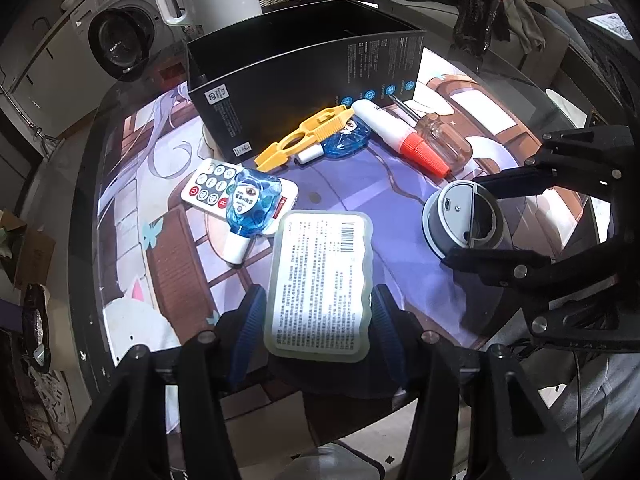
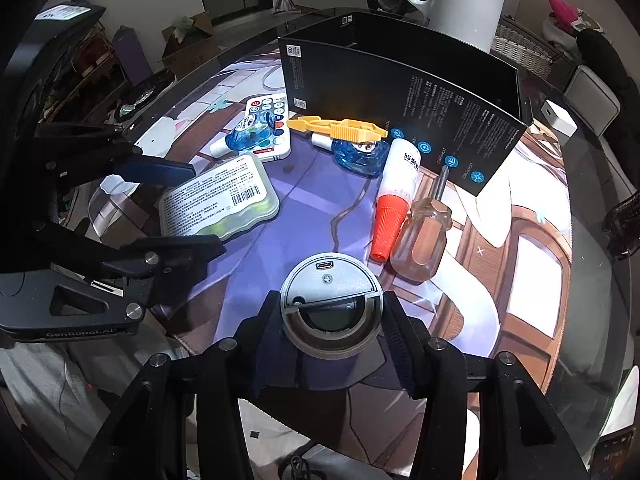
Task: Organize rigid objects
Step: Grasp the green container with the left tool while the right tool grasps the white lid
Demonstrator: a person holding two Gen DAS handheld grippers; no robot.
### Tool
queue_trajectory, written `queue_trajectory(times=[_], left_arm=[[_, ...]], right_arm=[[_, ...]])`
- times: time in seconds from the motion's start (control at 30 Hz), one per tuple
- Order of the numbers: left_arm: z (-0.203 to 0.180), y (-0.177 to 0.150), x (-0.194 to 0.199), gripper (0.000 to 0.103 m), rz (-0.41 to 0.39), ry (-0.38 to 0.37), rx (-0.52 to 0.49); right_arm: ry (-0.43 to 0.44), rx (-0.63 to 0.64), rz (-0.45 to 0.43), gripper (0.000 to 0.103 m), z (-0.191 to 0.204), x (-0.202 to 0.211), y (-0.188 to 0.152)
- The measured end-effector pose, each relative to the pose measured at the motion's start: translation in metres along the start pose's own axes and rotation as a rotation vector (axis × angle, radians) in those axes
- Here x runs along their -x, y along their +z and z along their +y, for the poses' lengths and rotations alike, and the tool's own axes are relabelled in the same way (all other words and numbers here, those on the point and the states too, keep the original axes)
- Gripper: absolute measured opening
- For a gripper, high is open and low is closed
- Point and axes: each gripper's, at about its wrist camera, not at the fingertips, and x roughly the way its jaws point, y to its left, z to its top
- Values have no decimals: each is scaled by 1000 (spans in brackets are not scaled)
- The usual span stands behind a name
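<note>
Left claw (image 1: 318, 312) is clamped across the short sides of the flat labelled case (image 1: 320, 284), low centre of its view, long axis running away from the camera. Right claw (image 2: 330, 320) is closed around the grey round device (image 2: 331, 300), low centre. The open black box (image 1: 296, 80) stands beyond both at upper centre. Remaining clutter lies between on a printed mat (image 1: 360, 192) covering the glass bench (image 1: 86, 184); a washing machine (image 1: 116, 36) is at upper left.
</note>
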Motion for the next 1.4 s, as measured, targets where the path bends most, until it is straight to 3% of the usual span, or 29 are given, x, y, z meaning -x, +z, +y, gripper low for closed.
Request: queue_trajectory(times=[0.3, 0.53, 0.6, 0.7, 0.77, 0.87, 0.93, 0.97, 1.03, 1.1, 1.4], left_arm=[[-2, 2, 3, 53, -17, 7, -9], [-3, 9, 28, 52, -128, 13, -10], [-2, 11, 38, 12, -171, -10, -9], [1, 14, 51, 11, -233, -18, 8], [2, 15, 51, 11, -231, -3, 6], [6, 13, 39, 21, -186, -13, 22], [9, 11, 32, 49, -161, 4, 44], [9, 10, 32, 56, -162, 9, 43], [6, 9, 30, 58, -150, 22, 30], [1, 7, 22, 73, -113, 20, 17], [4, 2, -4, 75, -8, 34, 52]], right_arm=[[-4, 8, -7, 50, -2, 4, -5], [-5, -29, -102, 50, -11, 26, -3], [-5, -38, -143, 50, -13, 35, -2], [-12, -73, -194, 50, -19, 45, 0], [-12, -78, -212, 50, -21, 49, 2], [-10, -81, -184, 50, -20, 42, 1], [2, -76, -171, 50, -18, 39, 0], [0, -69, -169, 50, -16, 38, 0], [-2, -58, -172, 50, -14, 39, -1], [2, -58, -174, 50, -13, 40, -1], [0, -55, -165, 50, -13, 38, -3]])
